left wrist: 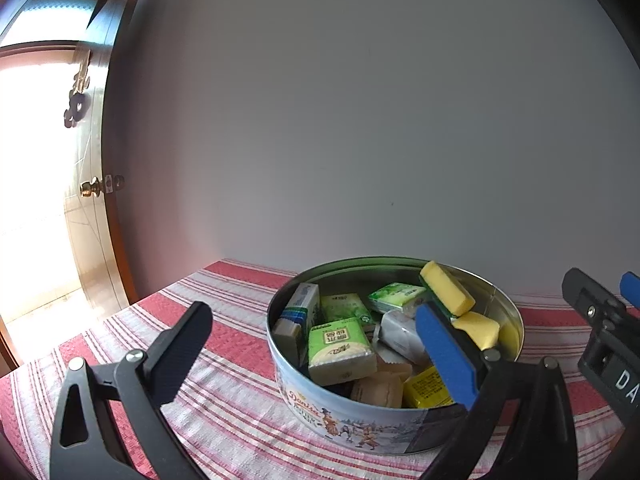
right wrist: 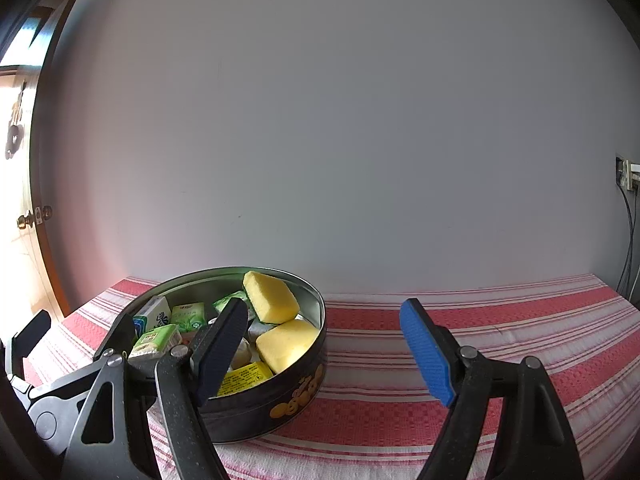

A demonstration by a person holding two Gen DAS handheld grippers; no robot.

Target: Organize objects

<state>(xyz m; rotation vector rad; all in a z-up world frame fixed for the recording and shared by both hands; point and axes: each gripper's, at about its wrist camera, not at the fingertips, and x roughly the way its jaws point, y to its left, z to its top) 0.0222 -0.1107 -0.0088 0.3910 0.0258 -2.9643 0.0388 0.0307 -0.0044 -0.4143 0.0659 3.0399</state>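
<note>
A round cookie tin (left wrist: 360, 428) stands on the striped tablecloth with its lid off. Inside lie two yellow sponges (left wrist: 446, 294), green tissue packs (left wrist: 340, 348), a yellow packet (left wrist: 426, 392) and other small packs. My left gripper (left wrist: 312, 312) is open in front of the tin; its blue pad overlaps the tin's inside in view and nothing is gripped. In the right wrist view the tin (right wrist: 296, 396) is at the lower left, with the sponges (right wrist: 286, 344) on top. My right gripper (right wrist: 326, 308) is open beside the tin's right side, empty, over the cloth.
The red and white striped tablecloth (right wrist: 460, 320) covers the table up to a plain wall. A wooden door with a brass knob (left wrist: 90, 188) stands open at the left. A wall socket with cables (right wrist: 626, 176) is at the far right.
</note>
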